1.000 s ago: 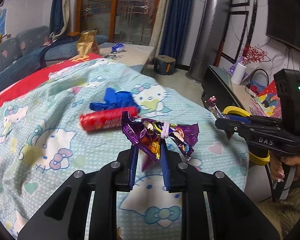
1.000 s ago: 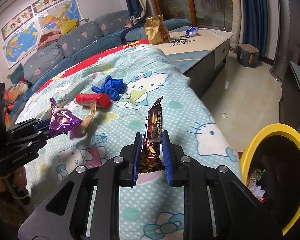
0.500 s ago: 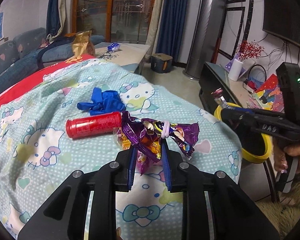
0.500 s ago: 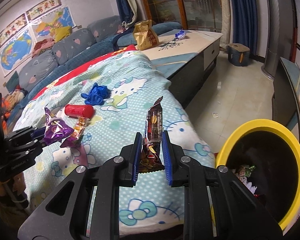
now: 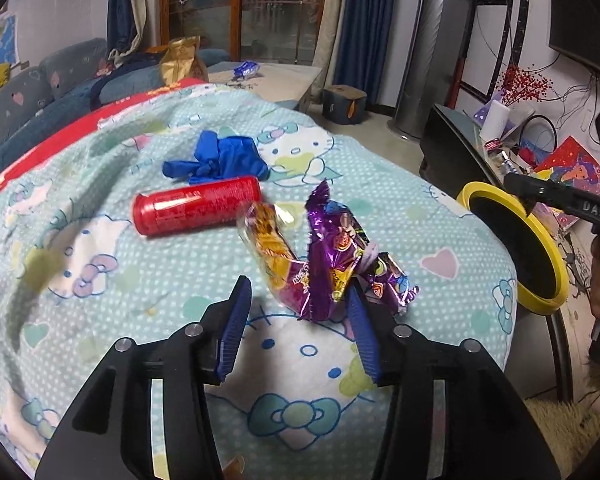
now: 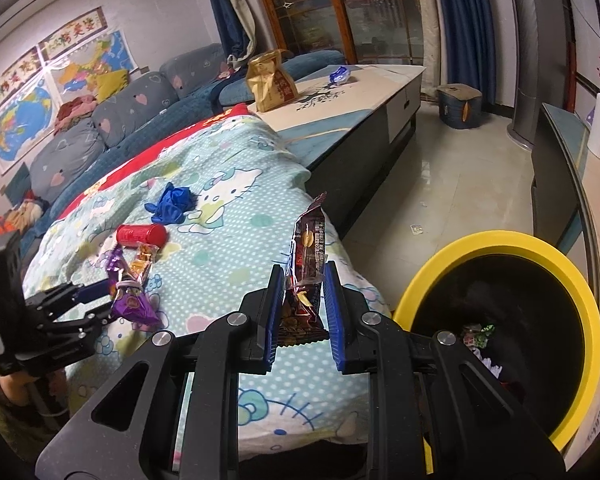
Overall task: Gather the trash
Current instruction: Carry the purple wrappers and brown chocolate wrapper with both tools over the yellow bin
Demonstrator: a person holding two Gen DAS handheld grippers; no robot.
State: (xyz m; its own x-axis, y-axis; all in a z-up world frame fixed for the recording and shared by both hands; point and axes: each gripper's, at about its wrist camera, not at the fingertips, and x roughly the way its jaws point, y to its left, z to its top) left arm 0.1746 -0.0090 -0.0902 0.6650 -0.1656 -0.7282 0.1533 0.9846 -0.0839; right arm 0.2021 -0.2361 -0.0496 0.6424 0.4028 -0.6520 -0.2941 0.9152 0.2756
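Trash lies in three places, as we read it: some in the yellow-rimmed bin [image 6: 496, 320], one piece in hand, the rest on the bed [image 5: 100, 280]. We see crumpled wrappers [image 6: 478, 334] at the bottom of the bin, so part of the job looks done. Our right tool [image 6: 300, 304] pinches a dark red snack wrapper [image 6: 306, 276] upright between its blue pads, just beside the bin's rim, not yet over the mouth. Our left tool [image 5: 296, 320] has just been opening its jaws; the purple wrapper [image 5: 340, 256] leans against the right-side pad, with the other pad well clear of it. Beside it lies an orange wrapper [image 5: 270, 248], then a red tube [image 5: 196, 210] and blue gloves [image 5: 216, 158]. We judge four pieces remain on the bed.
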